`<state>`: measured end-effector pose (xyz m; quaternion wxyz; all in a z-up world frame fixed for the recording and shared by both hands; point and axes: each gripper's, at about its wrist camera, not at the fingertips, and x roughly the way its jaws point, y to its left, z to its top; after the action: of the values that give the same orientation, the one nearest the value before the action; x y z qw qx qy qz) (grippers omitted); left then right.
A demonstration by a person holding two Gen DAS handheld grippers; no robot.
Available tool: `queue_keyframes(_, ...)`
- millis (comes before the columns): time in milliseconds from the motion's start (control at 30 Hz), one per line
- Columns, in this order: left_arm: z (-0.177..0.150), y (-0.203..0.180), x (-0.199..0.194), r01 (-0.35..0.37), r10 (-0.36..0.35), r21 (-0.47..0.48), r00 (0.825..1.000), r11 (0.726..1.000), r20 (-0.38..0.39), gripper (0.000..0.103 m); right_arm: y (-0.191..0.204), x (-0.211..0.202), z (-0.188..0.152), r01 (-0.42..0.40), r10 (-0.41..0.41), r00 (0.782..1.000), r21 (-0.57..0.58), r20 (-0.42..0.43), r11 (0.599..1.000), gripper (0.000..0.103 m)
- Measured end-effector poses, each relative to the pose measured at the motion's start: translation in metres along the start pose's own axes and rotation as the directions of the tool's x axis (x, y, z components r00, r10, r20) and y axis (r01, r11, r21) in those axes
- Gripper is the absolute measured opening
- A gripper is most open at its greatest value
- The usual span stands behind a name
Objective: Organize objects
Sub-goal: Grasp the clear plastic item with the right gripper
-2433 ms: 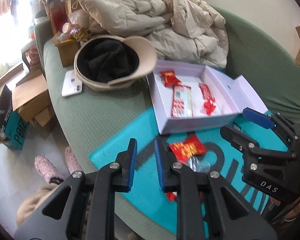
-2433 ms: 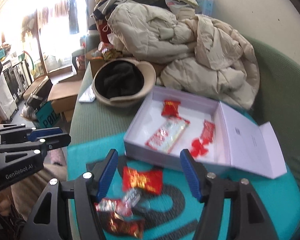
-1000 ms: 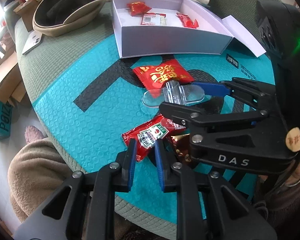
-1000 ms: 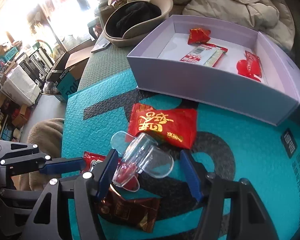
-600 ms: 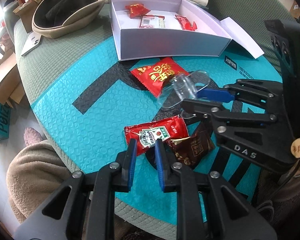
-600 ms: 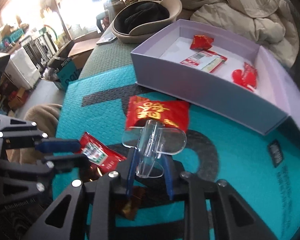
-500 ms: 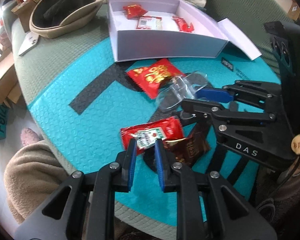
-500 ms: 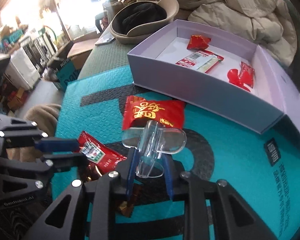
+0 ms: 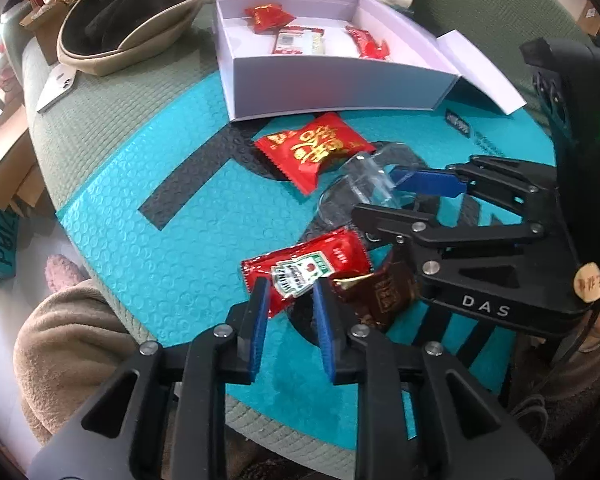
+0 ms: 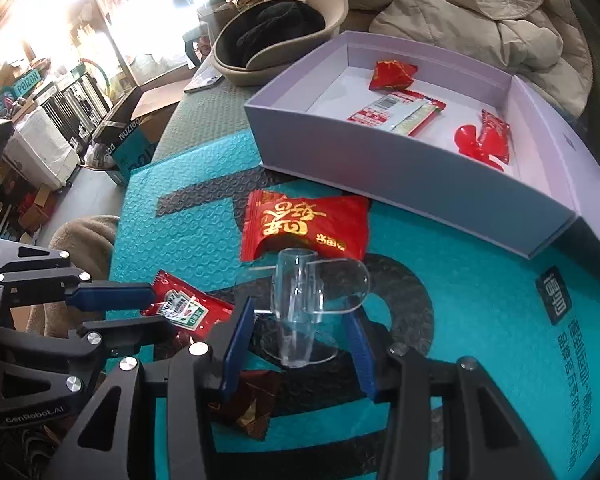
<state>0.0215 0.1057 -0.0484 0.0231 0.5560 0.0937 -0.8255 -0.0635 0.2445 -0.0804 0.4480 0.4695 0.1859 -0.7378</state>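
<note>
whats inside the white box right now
Inside the white box: a small red packet, a long white and red sachet and a red twisted wrapper. The near wall hides part of the floor.

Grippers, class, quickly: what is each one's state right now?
Left gripper: jaws opening over the ketchup packet.
Right gripper: jaws opening, clear plastic piece between them, not gripped.

We see our left gripper (image 9: 290,312) and right gripper (image 10: 300,342) as black frames with blue pads, silver screws, white "DAS" and "GenRobot.AI" lettering, plus fuzzy tan trousers (image 9: 64,344).
</note>
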Motion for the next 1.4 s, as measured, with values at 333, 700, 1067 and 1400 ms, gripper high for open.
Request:
queue_keyframes(333, 0.000, 0.007, -0.008, -0.050, 0.052, -0.067, 0.998, 0.996, 0.026, 0.022, -0.003, 0.002, 0.001, 0.020, -0.020, 1.000, 0.012, 0.019, 1.000, 0.047)
queue_keyframes(700, 0.002, 0.022, 0.003, 0.012, -0.016, -0.125, 0.999, 0.992, -0.033, 0.028, -0.003, 0.001, 0.001, 0.012, -0.012, 1.000, 0.005, 0.021, 1.000, 0.047)
queue_keyframes(1067, 0.015, 0.014, 0.012, 0.035, -0.035, -0.002, 0.999, 0.999, -0.019, 0.040, -0.003, 0.002, 0.000, 0.009, -0.009, 1.000, 0.001, 0.021, 1.000, 0.047)
queue_keyframes(1400, 0.020, 0.002, 0.019, -0.052, 0.049, 0.050, 0.997, 0.997, 0.057, 0.040, 0.000, 0.004, -0.001, 0.023, -0.021, 0.998, -0.026, 0.058, 0.999, 0.037)
